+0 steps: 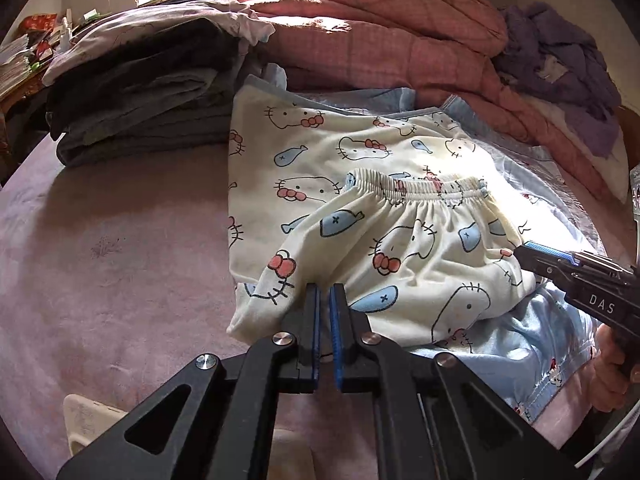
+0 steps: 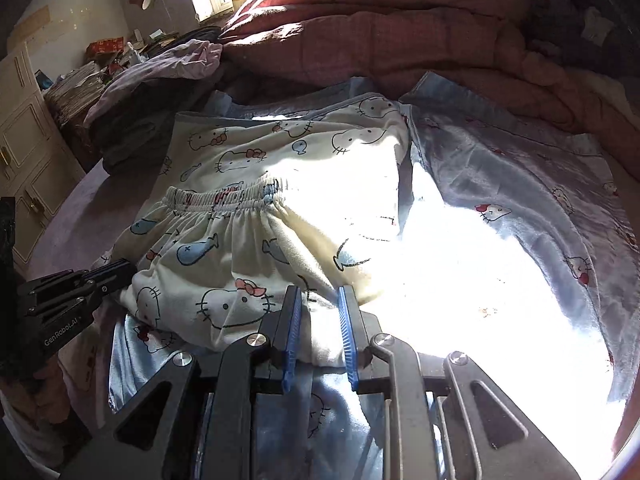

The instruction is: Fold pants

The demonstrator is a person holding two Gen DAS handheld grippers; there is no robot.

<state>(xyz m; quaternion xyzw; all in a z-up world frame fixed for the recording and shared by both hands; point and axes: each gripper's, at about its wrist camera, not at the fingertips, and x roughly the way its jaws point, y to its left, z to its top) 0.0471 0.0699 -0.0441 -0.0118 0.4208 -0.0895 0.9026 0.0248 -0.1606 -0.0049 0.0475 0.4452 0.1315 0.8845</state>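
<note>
The cream pants (image 1: 400, 264) with a cat-face and blue-fish print lie folded over on the bed, their elastic waistband (image 1: 416, 192) facing away from me. In the left wrist view my left gripper (image 1: 325, 289) is shut on the near folded edge of the pants, with a thin bit of cloth between the blue pads. The right gripper (image 1: 520, 249) comes in from the right and touches the pants' right edge. In the right wrist view the pants (image 2: 240, 248) bulge up between the pads of my right gripper (image 2: 319, 292), which is shut on that fold. The left gripper (image 2: 120, 270) meets the pants' left edge.
A light-blue garment (image 2: 500, 168) with the same print lies under the pants on the pink sheet (image 1: 120, 260). A stack of folded dark clothes (image 1: 140, 100) sits at the back left, a pink quilt (image 1: 380, 40) and purple cloth (image 1: 560, 72) behind. A person's hand (image 1: 612, 360) holds the right gripper.
</note>
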